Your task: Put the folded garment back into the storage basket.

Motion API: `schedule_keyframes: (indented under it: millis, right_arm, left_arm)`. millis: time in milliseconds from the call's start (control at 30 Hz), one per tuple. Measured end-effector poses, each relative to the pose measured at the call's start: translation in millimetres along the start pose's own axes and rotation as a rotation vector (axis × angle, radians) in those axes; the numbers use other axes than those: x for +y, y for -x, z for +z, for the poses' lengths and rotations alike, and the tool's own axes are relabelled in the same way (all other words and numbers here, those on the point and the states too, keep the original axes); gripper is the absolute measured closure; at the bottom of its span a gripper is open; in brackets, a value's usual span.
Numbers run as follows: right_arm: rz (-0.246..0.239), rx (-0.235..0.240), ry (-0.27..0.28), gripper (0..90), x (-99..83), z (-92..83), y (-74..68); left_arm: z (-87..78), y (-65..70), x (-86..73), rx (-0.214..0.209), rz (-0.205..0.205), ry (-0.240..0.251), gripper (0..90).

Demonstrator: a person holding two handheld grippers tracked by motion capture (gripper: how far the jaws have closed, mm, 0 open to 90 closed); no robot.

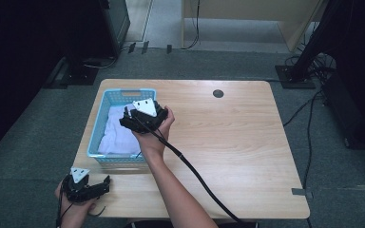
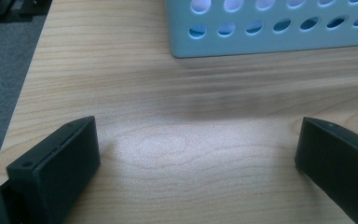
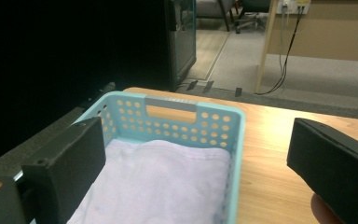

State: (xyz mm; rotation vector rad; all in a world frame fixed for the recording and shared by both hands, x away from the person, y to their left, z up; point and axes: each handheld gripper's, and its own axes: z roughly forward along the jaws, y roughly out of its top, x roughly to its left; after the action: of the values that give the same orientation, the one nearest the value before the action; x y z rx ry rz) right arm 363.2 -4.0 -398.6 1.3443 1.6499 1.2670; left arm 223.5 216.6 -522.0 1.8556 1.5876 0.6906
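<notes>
Left gripper: the black two-jaw left gripper (image 1: 102, 183) with a grey three-cornered plate rests low at the near left corner of the table, held in the person's left hand (image 1: 73, 209); its jaws point toward the right along the front edge.
Left gripper jaws: in the left gripper view the left gripper (image 2: 196, 149) has its jaws spread wide, with bare wood between them and nothing held.
Basket: the light blue perforated plastic basket (image 1: 96, 128) stands on the left half of the table, its long side running away from the person; its near wall (image 2: 270, 42) lies just beyond the left gripper.
Cloth: the white folded cloth (image 1: 116, 135) lies flat inside the basket and covers its floor; in the right gripper view the cloth (image 3: 168, 186) reaches to the basket's walls (image 3: 235, 140).
Right gripper: the black two-jaw right gripper (image 1: 126, 118), also with a grey plate, hangs over the basket's right rim, above the cloth, held in the person's right hand (image 1: 154, 130); the forearm crosses the table from the bottom edge.
Right gripper jaws: the right gripper (image 3: 196, 154) has its jaws wide apart and grips nothing; the cloth and basket sit below and between them.
Table: the pale wooden rectangular table (image 1: 237, 142) is bare to the right of the basket.
</notes>
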Motion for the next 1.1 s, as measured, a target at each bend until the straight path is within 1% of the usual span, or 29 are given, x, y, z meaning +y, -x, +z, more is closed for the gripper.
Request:
schedule_keyframes:
  millis: [267, 567, 1100]
  right_arm:
    - [0.001, -0.023, 0.007, 4.4, 0.3, -3.5, 15.2]
    - [-0.004, -0.045, 0.009, 4.4, -1.2, -6.3, 29.0]
    - [-0.005, -0.068, 0.015, 4.4, -3.7, -10.5, 47.9]
  left_arm:
    - [0.0, 0.0, 0.0, 0.0, 0.0, -0.001, 0.0]
    - [0.0, 0.0, 0.0, 0.0, 0.0, -0.001, 0.0]
    - [0.0, 0.0, 0.0, 0.0, 0.0, -0.001, 0.0]
